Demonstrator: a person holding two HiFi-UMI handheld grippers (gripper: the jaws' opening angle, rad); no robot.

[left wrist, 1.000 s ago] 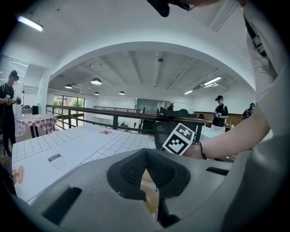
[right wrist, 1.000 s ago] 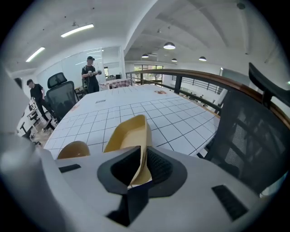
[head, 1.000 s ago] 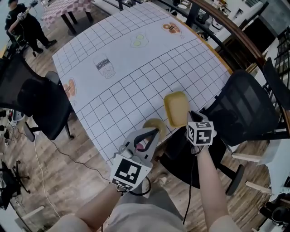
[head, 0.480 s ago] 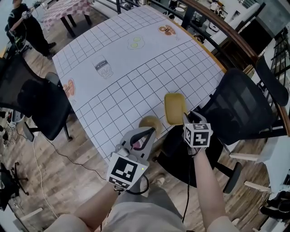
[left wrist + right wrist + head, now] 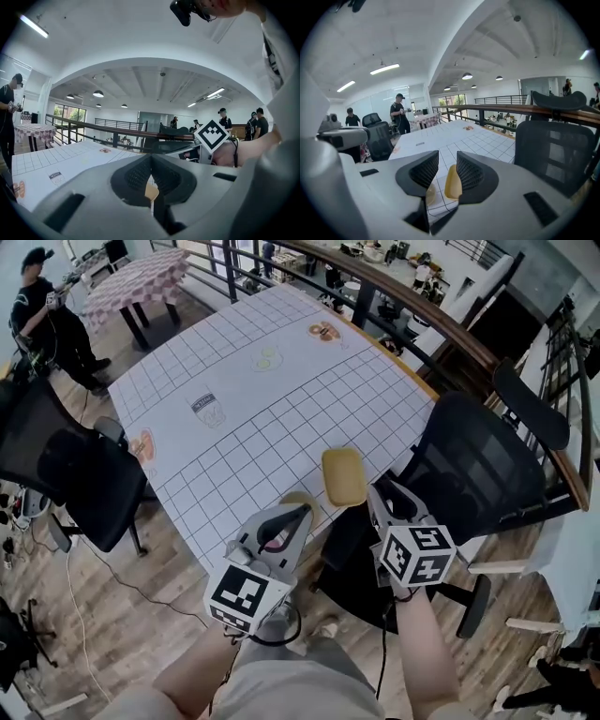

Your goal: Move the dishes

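Two dishes, a yellow rectangular dish [image 5: 343, 476] and a round tan dish [image 5: 298, 499], lie at the gridded tablecloth's [image 5: 281, 399] near edge. Left gripper [image 5: 300, 513]: jaws closed, empty, by the tan dish. Right gripper [image 5: 386, 498]: jaws apart, empty. Jar print [image 5: 207, 411]: lettering illegible.

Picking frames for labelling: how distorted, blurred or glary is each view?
Head view: sharp, evenly lit, table grid bowed. Left gripper view: strong fisheye, black corners, lamps bright. Right gripper view: same fisheye and vignette; yellow dish reads clearly.
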